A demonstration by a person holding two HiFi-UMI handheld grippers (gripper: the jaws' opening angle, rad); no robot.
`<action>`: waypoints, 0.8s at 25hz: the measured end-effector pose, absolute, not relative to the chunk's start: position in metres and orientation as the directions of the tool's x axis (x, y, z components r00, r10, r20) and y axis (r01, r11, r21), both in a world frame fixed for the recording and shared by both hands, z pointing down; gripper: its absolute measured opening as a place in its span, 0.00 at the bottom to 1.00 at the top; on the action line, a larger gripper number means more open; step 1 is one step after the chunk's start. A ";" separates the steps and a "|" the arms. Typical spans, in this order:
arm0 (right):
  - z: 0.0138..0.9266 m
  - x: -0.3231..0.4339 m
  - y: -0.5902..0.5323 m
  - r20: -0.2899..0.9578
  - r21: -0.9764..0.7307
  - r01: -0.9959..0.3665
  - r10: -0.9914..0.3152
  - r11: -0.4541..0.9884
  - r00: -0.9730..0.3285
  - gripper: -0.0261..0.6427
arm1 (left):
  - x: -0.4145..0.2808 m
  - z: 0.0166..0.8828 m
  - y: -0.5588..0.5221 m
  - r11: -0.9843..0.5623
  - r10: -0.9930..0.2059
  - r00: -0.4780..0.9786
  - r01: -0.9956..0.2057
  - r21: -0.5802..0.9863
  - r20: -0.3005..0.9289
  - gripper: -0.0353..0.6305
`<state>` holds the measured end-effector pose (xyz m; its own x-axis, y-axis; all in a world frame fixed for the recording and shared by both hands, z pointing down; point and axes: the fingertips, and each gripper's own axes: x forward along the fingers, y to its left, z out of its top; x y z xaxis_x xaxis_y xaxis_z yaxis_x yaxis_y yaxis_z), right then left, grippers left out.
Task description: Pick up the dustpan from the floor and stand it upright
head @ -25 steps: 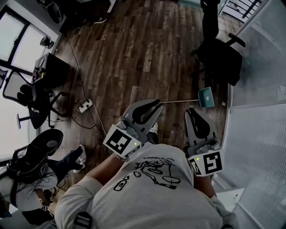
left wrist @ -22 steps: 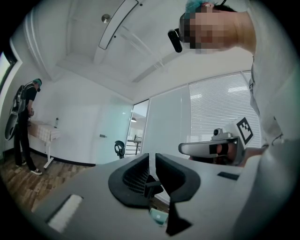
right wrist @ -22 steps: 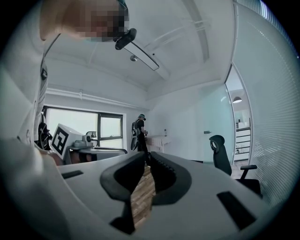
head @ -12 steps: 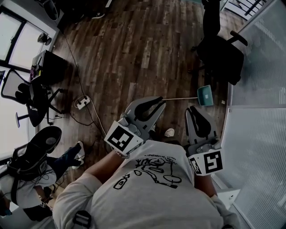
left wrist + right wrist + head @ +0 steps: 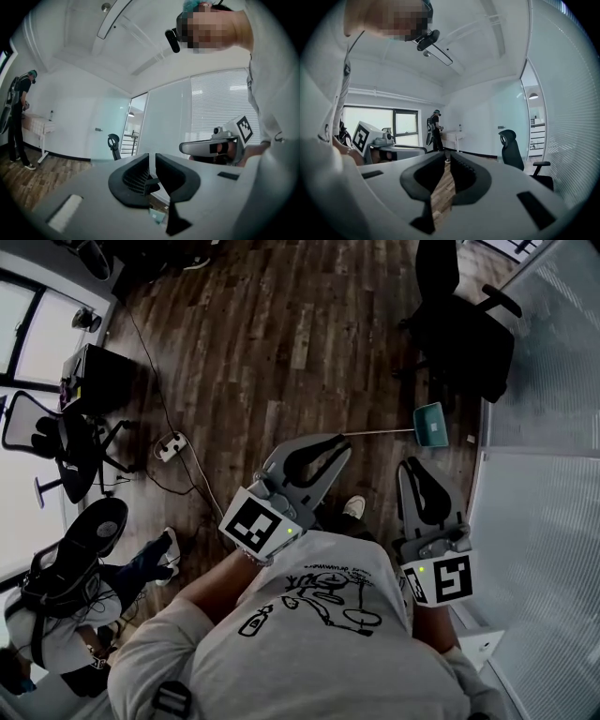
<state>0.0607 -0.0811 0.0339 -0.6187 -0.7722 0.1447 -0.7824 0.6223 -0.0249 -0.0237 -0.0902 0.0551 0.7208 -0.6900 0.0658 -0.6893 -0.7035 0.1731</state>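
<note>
Wood floor (image 5: pixel 281 352) bears dustpan (image 5: pixel 430 423) — ahead of right hand-held gripper (image 5: pixel 417 468).

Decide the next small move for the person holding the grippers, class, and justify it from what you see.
Probably step forward and lower the right gripper toward the handle of the dustpan. The dustpan lies flat on the floor ahead, untouched; the right gripper and left gripper sit near the body, jaws nearly together, holding nothing.

Small lettering over the drawing on the T-shirt (image 5: pixel 323 589), perhaps one line, too blurred to read; otherwise none.
</note>
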 end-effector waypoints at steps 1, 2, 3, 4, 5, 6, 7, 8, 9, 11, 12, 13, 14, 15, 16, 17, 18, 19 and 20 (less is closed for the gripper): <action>0.040 0.062 -0.083 0.150 -0.032 -0.784 -0.773 0.619 -0.617 0.09 | -0.022 0.059 -0.092 -0.702 -0.690 0.721 -0.690 0.177 0.072 0.11; 0.046 0.064 -0.084 0.156 -0.037 -0.787 -0.774 0.616 -0.614 0.09 | -0.022 0.064 -0.094 -0.702 -0.689 0.721 -0.690 0.179 0.078 0.11; 0.052 0.065 -0.084 0.162 -0.040 -0.789 -0.775 0.613 -0.611 0.09 | -0.021 0.069 -0.095 -0.702 -0.688 0.721 -0.690 0.179 0.083 0.11; 0.058 0.066 -0.085 0.168 -0.042 -0.790 -0.775 0.611 -0.609 0.09 | -0.021 0.075 -0.095 -0.701 -0.688 0.720 -0.691 0.179 0.087 0.11; 0.064 0.067 -0.085 0.174 -0.042 -0.791 -0.776 0.610 -0.607 0.09 | -0.022 0.081 -0.096 -0.699 -0.690 0.719 -0.693 0.179 0.090 0.11; 0.070 0.068 -0.086 0.179 -0.043 -0.793 -0.776 0.608 -0.605 0.09 | -0.022 0.087 -0.098 -0.697 -0.691 0.717 -0.694 0.179 0.093 0.11; 0.077 0.069 -0.088 0.184 -0.045 -0.794 -0.777 0.606 -0.603 0.09 | -0.023 0.094 -0.099 -0.696 -0.691 0.716 -0.695 0.179 0.098 0.11; 0.084 0.071 -0.089 0.190 -0.047 -0.797 -0.778 0.603 -0.600 0.09 | -0.023 0.101 -0.100 -0.695 -0.691 0.716 -0.697 0.180 0.105 0.11; 0.091 0.072 -0.091 0.196 -0.049 -0.799 -0.779 0.600 -0.596 0.09 | -0.023 0.109 -0.101 -0.693 -0.690 0.715 -0.698 0.181 0.113 0.11; 0.108 0.074 -0.093 0.208 -0.049 -0.802 -0.779 0.595 -0.591 0.09 | -0.023 0.127 -0.103 -0.689 -0.689 0.713 -0.700 0.186 0.130 0.11; 0.117 0.075 -0.094 0.213 -0.046 -0.803 -0.779 0.594 -0.589 0.09 | -0.024 0.136 -0.103 -0.687 -0.688 0.711 -0.702 0.186 0.142 0.11; 0.125 0.074 -0.095 0.217 -0.040 -0.803 -0.779 0.595 -0.588 0.09 | -0.025 0.146 -0.104 -0.686 -0.687 0.710 -0.704 0.184 0.155 0.11; 0.134 0.073 -0.096 0.219 -0.033 -0.802 -0.779 0.596 -0.588 0.09 | -0.026 0.155 -0.105 -0.684 -0.688 0.707 -0.707 0.182 0.165 0.11; 0.142 0.071 -0.096 0.222 -0.024 -0.801 -0.778 0.598 -0.587 0.09 | -0.027 0.163 -0.106 -0.681 -0.690 0.704 -0.710 0.180 0.169 0.11; 0.151 0.070 -0.094 0.225 -0.017 -0.800 -0.777 0.600 -0.588 0.09 | -0.028 0.170 -0.106 -0.678 -0.693 0.701 -0.713 0.178 0.171 0.11; 0.159 0.068 -0.092 0.229 -0.014 -0.799 -0.776 0.602 -0.588 0.09 | -0.028 0.177 -0.105 -0.676 -0.695 0.698 -0.716 0.176 0.172 0.11; 0.167 0.067 -0.091 0.231 -0.015 -0.797 -0.774 0.603 -0.590 0.09 | -0.029 0.184 -0.105 -0.674 -0.697 0.696 -0.718 0.176 0.173 0.11; 0.175 0.064 -0.091 0.234 -0.016 -0.796 -0.771 0.606 -0.592 0.09 | -0.030 0.190 -0.106 -0.672 -0.698 0.695 -0.719 0.176 0.174 0.11; 0.181 0.062 -0.095 0.237 -0.018 -0.793 -0.768 0.609 -0.595 0.09 | -0.031 0.197 -0.110 -0.670 -0.699 0.693 -0.721 0.177 0.176 0.11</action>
<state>0.0616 -0.0946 0.1812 -0.5951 -0.7681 0.2365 -0.7931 0.6089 -0.0182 -0.0311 -0.1096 0.1965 0.6934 -0.6988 0.1760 -0.7205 -0.6703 0.1774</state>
